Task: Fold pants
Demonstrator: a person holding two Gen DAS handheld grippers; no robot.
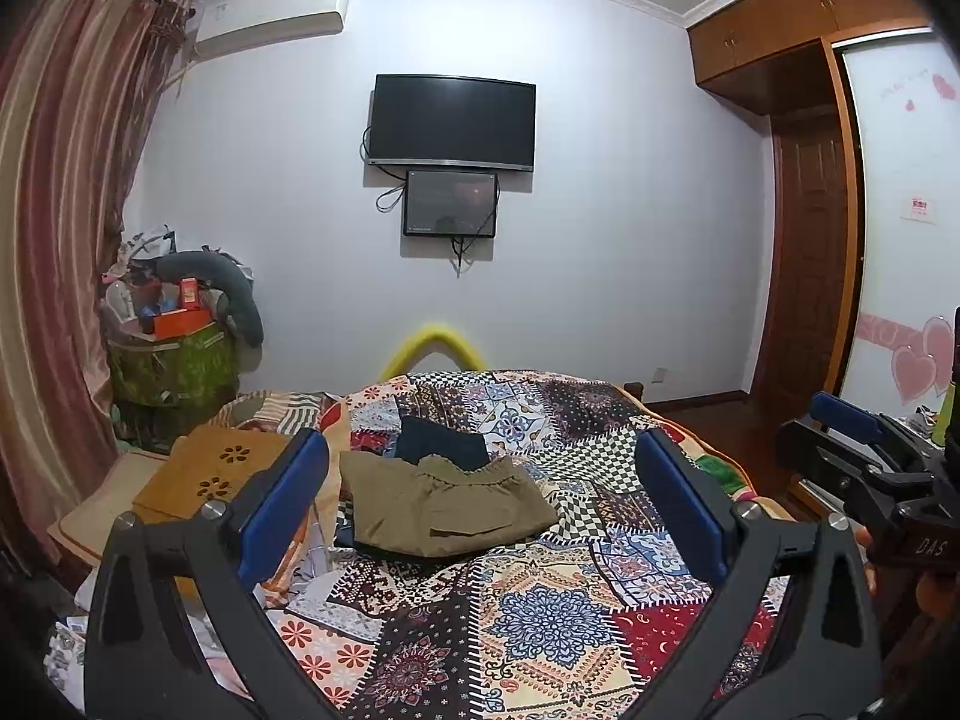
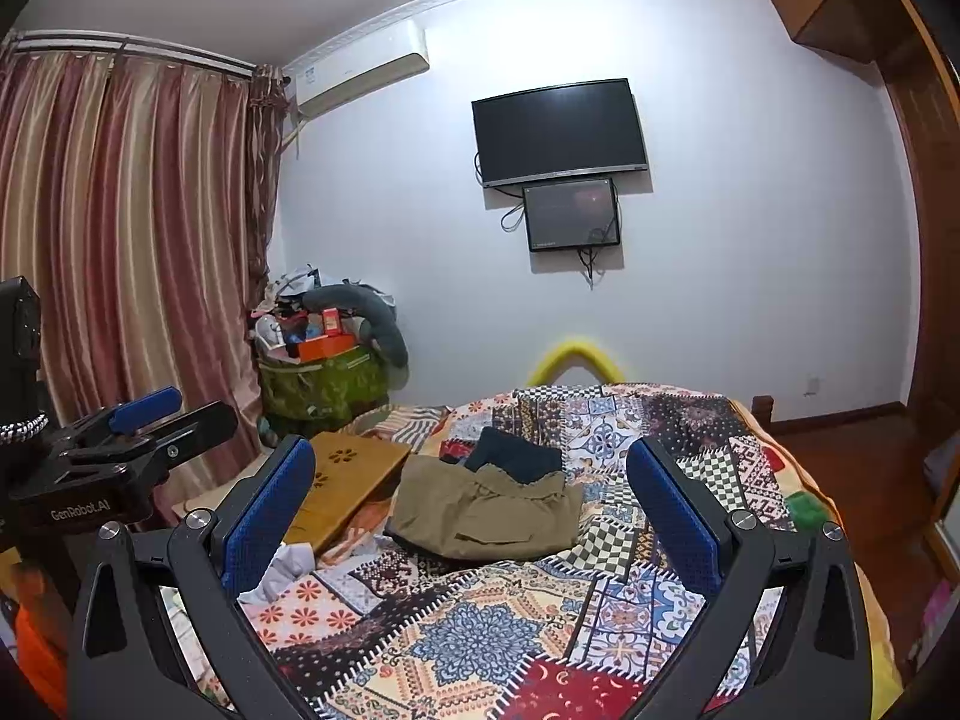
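Olive-khaki pants (image 1: 450, 507) lie folded into a compact bundle on the patchwork quilt (image 1: 540, 612), waistband toward the far side. They also show in the right wrist view (image 2: 486, 510). A dark navy folded garment (image 1: 441, 441) lies just behind them and shows in the right wrist view too (image 2: 516, 456). My left gripper (image 1: 480, 468) is open and empty, held above the bed short of the pants. My right gripper (image 2: 471, 474) is open and empty too, at a similar distance. Each gripper appears at the edge of the other's view.
A wooden lap tray (image 1: 210, 474) lies at the bed's left side, by loose bedding. A cluttered green bin (image 1: 174, 360) stands by the curtain. A TV (image 1: 450, 120) hangs on the far wall. A wardrobe (image 1: 840, 228) stands right. A yellow footboard (image 1: 435, 348) rises at the bed's far end.
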